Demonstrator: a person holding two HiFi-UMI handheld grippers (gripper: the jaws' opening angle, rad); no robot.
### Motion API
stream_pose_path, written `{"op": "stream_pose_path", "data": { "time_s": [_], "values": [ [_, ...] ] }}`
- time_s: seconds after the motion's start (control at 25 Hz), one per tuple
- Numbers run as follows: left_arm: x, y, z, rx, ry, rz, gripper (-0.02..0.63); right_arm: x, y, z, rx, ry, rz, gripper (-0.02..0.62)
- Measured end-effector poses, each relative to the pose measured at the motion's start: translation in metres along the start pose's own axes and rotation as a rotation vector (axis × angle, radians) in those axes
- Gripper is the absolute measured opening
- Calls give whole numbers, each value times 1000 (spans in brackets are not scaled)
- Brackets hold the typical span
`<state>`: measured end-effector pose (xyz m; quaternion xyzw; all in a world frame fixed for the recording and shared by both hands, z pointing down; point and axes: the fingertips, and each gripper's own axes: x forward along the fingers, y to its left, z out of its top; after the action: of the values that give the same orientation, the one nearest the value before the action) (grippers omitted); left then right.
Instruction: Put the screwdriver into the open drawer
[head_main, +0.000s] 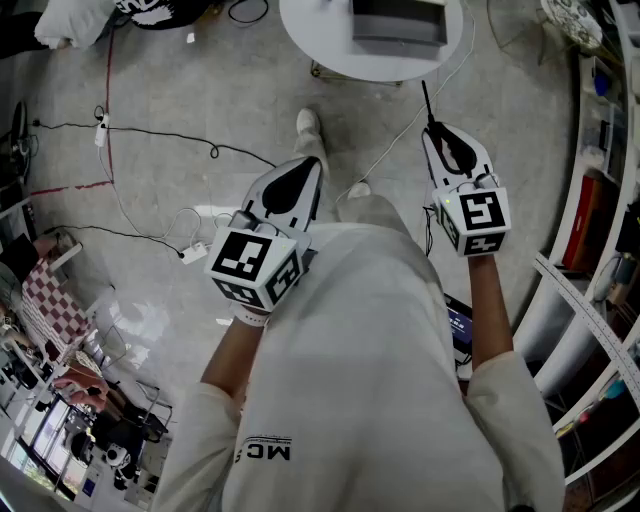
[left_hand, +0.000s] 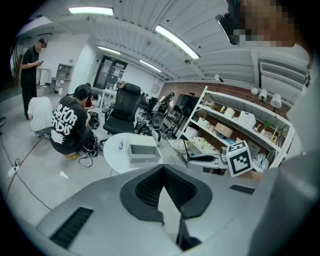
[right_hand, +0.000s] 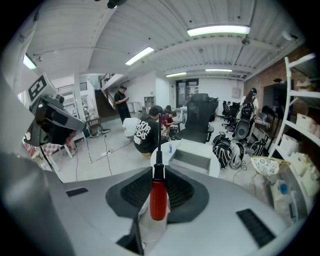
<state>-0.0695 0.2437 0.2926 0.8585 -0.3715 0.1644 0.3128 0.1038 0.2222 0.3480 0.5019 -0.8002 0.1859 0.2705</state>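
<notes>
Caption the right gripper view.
Right gripper shut on red-handled screwdriver; open grey drawer on round white table ahead.

left gripper (head_main: 306, 170) jaws together, right gripper (head_main: 437, 135) jaws clamped on the screwdriver (right_hand: 158, 197), both held forward.

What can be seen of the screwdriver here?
The screwdriver has a glossy red handle, plastic by its look, a black collar and a thin dark shaft. The right gripper clamps it from both sides at the collar and upper handle. The shaft sticks out ahead past the jaw tips. It is held in the air, well short of the open grey drawer on the round white table ahead. Its tip is too small to read.
</notes>
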Motion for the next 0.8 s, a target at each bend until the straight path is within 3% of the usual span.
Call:
{"op": "stream_pose_path", "data": {
  "time_s": [0.2, 0.4, 0.8],
  "values": [
    [-5, -50, -25, 3, 9, -10, 9, -73, 18, -36, 94, -15, 33, 133],
    [-13, -83, -44, 56, 52, -76, 11, -127, 26, -55, 183, -53, -10, 133],
    [-12, -115, -47, 128, -4, -97, 11, -168, 11, -51, 199, -212, -43, 133]
  ]
}}
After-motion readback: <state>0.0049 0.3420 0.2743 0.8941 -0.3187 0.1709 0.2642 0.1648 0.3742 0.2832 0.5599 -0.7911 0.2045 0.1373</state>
